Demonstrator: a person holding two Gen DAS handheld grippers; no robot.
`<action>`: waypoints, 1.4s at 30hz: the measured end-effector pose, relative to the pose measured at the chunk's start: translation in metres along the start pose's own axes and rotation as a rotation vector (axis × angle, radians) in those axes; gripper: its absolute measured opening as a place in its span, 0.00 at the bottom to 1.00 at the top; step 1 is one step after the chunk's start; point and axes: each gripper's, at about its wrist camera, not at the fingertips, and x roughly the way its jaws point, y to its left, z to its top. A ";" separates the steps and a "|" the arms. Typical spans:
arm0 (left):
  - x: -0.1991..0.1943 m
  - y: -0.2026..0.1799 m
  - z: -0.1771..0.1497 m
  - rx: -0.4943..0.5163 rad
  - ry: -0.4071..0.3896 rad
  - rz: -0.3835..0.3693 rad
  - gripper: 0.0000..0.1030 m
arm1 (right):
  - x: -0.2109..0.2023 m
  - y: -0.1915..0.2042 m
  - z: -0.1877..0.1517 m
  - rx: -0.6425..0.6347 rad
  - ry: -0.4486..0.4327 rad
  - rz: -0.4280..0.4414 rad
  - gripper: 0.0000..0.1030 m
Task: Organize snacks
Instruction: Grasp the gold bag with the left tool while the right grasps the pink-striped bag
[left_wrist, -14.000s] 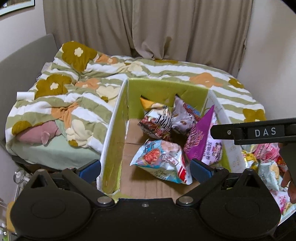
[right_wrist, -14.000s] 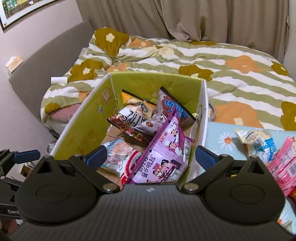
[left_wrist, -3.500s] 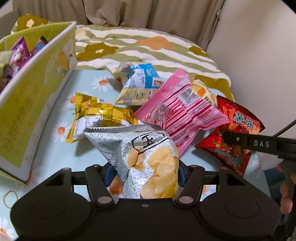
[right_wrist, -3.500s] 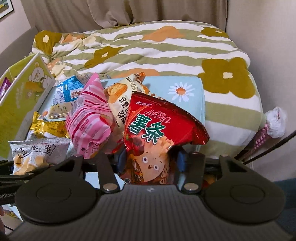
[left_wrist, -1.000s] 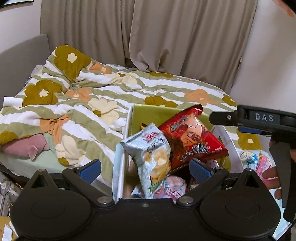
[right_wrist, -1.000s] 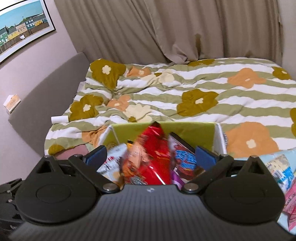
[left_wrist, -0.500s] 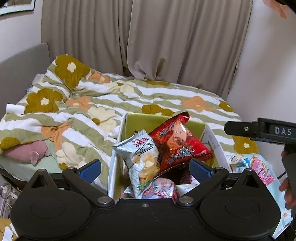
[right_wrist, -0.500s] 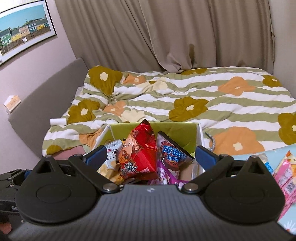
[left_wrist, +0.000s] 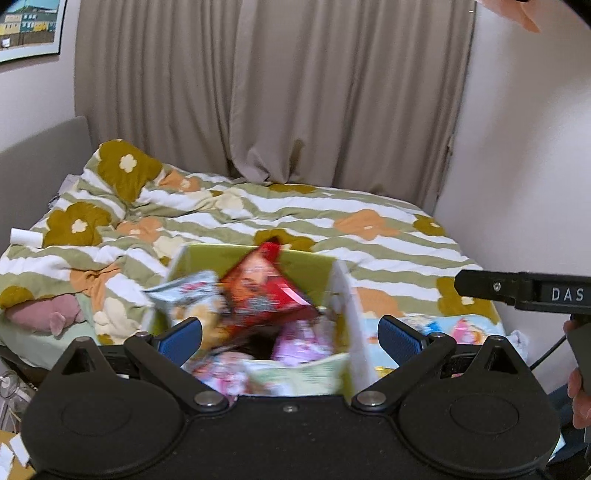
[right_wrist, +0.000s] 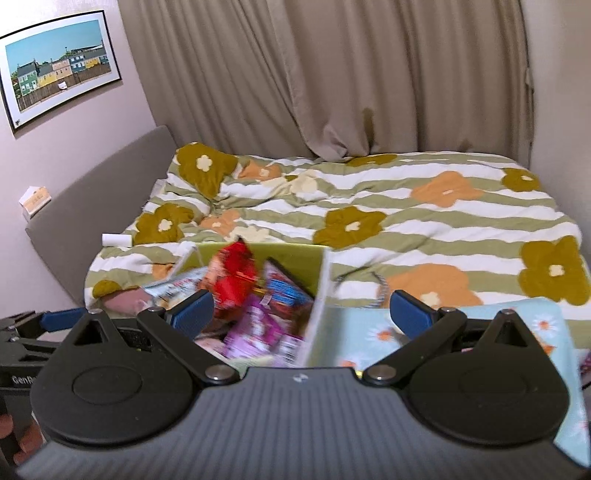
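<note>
Bed (left_wrist: 332, 221) behind snack-filled box (left_wrist: 343, 295)

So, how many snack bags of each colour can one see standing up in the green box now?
Red bag: 1
Silver-white bag: 1
Dark bag with blue print: 1
Purple-pink bag: 1
Total: 4 clearly seen in the green box; the packs lower down are too blurred to count.

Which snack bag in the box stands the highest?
The red bag in the green box: its top rises above the box's far wall, while the silver-blue bag beside it sits lower.
</note>
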 end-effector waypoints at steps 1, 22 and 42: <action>-0.001 -0.010 -0.001 0.003 -0.003 -0.004 1.00 | -0.006 -0.011 -0.002 0.004 -0.003 -0.007 1.00; 0.077 -0.194 -0.071 0.081 0.129 -0.040 0.99 | -0.028 -0.182 -0.056 -0.051 0.081 -0.079 1.00; 0.228 -0.156 -0.102 -0.075 0.358 -0.039 0.97 | 0.086 -0.200 -0.092 -0.034 0.228 -0.089 1.00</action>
